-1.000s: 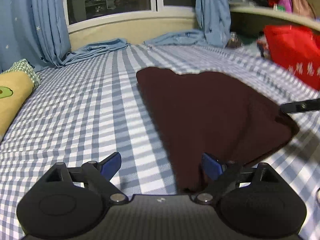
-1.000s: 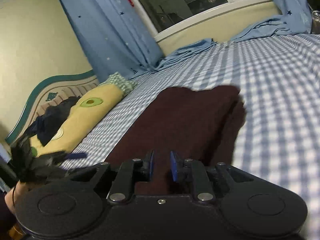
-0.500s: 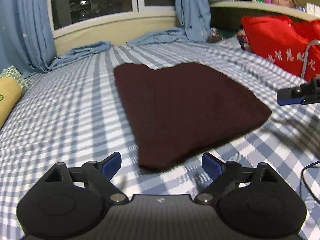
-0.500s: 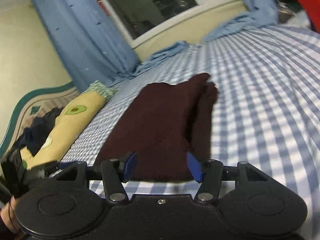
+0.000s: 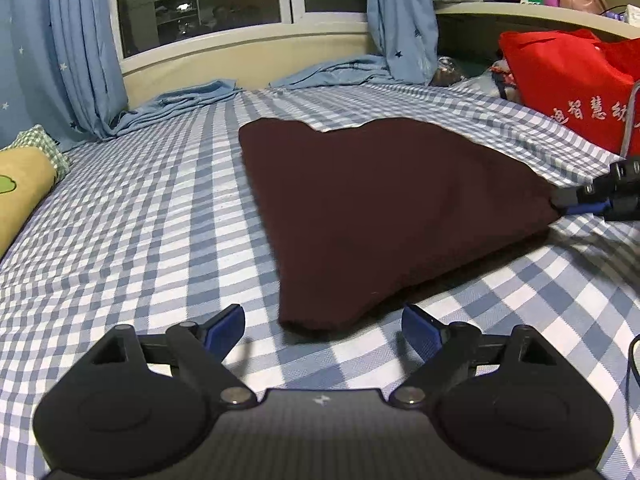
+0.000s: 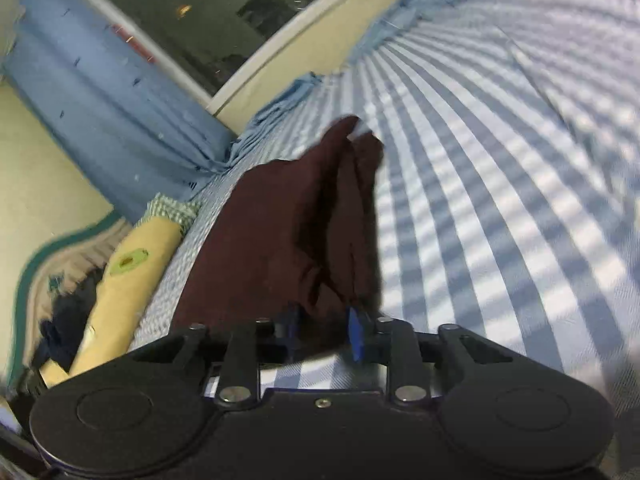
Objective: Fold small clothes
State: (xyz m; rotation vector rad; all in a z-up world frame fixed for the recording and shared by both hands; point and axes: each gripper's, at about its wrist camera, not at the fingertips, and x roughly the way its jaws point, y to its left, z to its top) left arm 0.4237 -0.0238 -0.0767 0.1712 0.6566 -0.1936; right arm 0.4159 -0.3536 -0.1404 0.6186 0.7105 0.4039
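Blue-and-white checked sheet (image 5: pixel 132 216) covers a bed that runs back to a window (image 5: pixel 200 4) hung with blue star curtains (image 5: pixel 80 52). On the sheet lies the garment (image 5: pixel 380 208), a dark maroon piece folded flat, its far edge toward the window and its near corner pointing at the left gripper (image 5: pixel 322 326).

That left gripper sits low and level over the sheet, facing the window, with its blue-tipped fingers (image 5: pixel 224 326) spread wide. They hold nothing; the garment's near corner lies just ahead of the gap between them, not touching either finger.

The right gripper (image 6: pixel 322 326) comes in at the garment's right corner, as seen from the left wrist (image 5: pixel 580 200). Its own view is rolled over to one side, so the window and bed tilt steeply, and the picture is smeared. Its fingers (image 6: pixel 356 330) stand close together with bunched maroon cloth between them, and the fabric rises in folds from that pinch.

Left of the garment, at the bed's edge, lies a yellow pillow (image 5: pixel 20 200) with a green checked end. Right of the garment a red bag (image 5: pixel 576 80) with white lettering stands beside the bed.
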